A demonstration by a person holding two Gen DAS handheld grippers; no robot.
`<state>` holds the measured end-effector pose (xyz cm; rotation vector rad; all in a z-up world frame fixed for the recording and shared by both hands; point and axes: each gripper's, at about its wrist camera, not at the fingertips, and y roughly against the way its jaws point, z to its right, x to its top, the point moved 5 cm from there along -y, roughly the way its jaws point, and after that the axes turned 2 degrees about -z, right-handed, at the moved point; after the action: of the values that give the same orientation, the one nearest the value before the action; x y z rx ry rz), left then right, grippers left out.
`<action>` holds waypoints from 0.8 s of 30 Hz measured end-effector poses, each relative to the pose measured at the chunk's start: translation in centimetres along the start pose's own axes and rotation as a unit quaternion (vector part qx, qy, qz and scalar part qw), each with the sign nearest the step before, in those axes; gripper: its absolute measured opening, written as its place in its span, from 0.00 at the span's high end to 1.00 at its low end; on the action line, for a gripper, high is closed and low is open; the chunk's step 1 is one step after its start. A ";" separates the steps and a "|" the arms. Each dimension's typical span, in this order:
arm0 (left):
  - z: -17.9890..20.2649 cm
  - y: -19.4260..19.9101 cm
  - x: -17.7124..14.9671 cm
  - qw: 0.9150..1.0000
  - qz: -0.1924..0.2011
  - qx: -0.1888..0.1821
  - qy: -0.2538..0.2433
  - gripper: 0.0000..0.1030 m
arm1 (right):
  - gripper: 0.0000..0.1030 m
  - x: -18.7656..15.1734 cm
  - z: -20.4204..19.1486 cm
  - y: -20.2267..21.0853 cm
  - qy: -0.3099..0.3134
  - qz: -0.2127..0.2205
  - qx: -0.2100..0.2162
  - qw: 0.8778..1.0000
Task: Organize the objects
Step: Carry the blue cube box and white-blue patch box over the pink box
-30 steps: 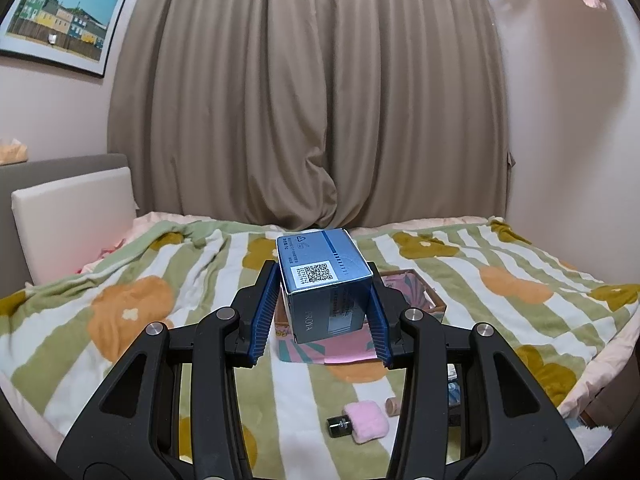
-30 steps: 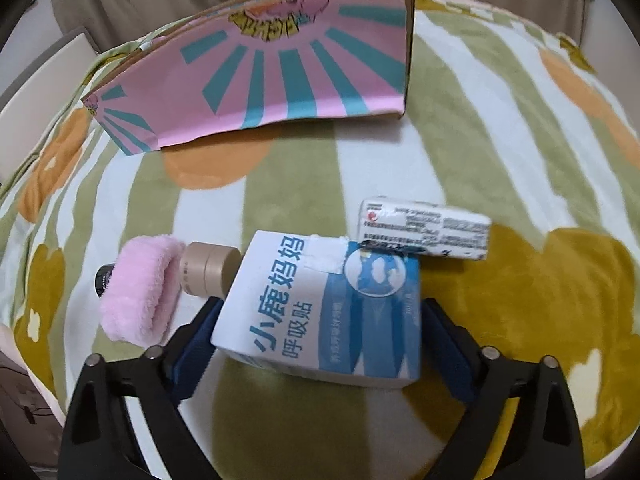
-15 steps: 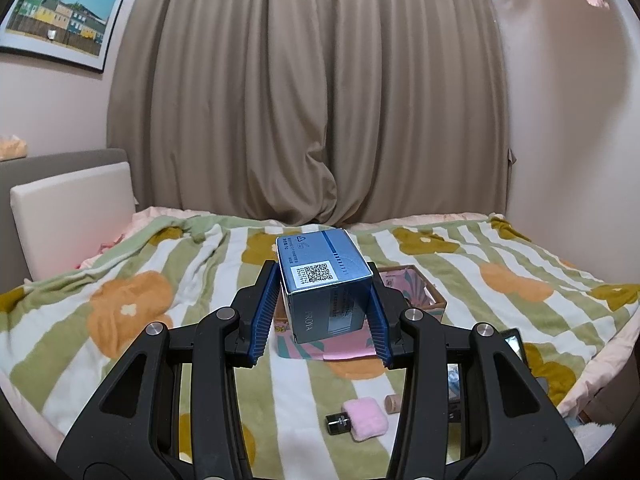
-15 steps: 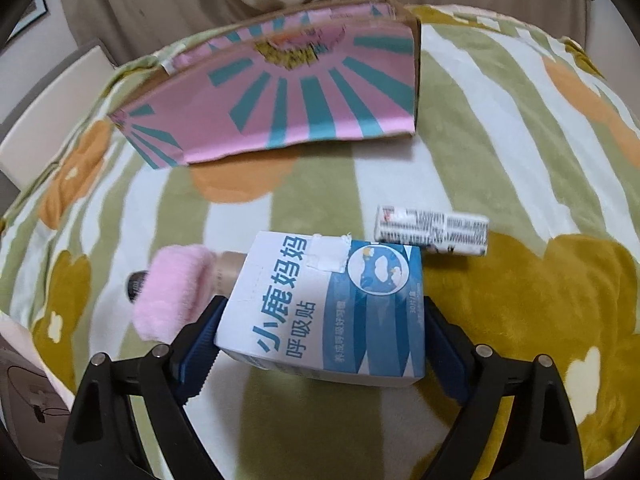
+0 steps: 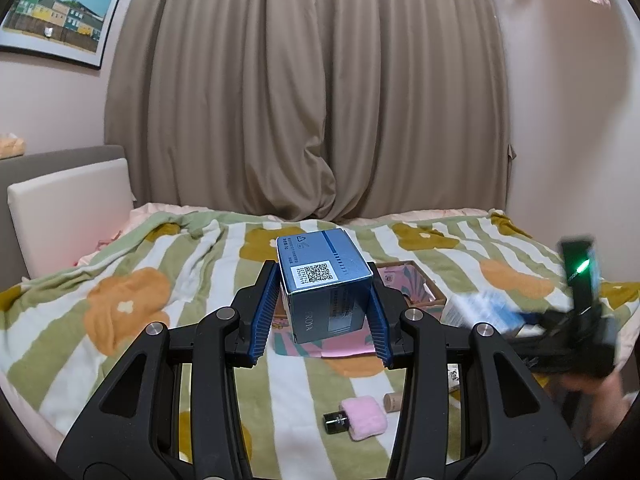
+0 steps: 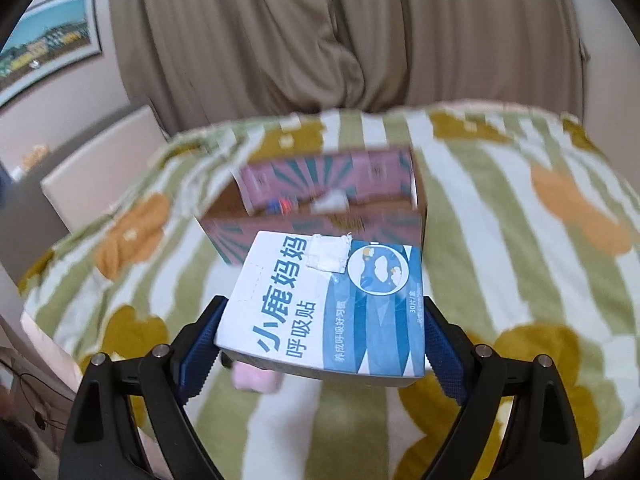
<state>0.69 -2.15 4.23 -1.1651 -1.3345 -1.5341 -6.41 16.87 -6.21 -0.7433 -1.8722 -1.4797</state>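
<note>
White-blue box (image 6: pixel 332 304): light, crushable card; side walls are clamped by right gripper (image 6: pixel 322 344).
Metallic blue box (image 5: pixel 324 284): stiff, pinched by left gripper (image 5: pixel 322 316).

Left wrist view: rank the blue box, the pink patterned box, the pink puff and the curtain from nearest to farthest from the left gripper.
1. Blue box, gripped between the left gripper pads.
2. Pink puff, on the blanket below the gripper, slightly right.
3. Pink patterned box, farther out on the bed, behind the blue box.
4. Curtain, past the far end of the bed.
</note>
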 end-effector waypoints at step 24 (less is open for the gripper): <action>0.0 -6.2 3.1 1.000 -0.024 -0.014 -0.007 0.63 | 0.14 6.8 -0.8 3.7 0.044 0.076 -0.040 0.995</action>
<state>-6.06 -1.17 5.45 -1.1706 -1.3635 -1.5861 -7.86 17.20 1.45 -0.8258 -1.6614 -1.4732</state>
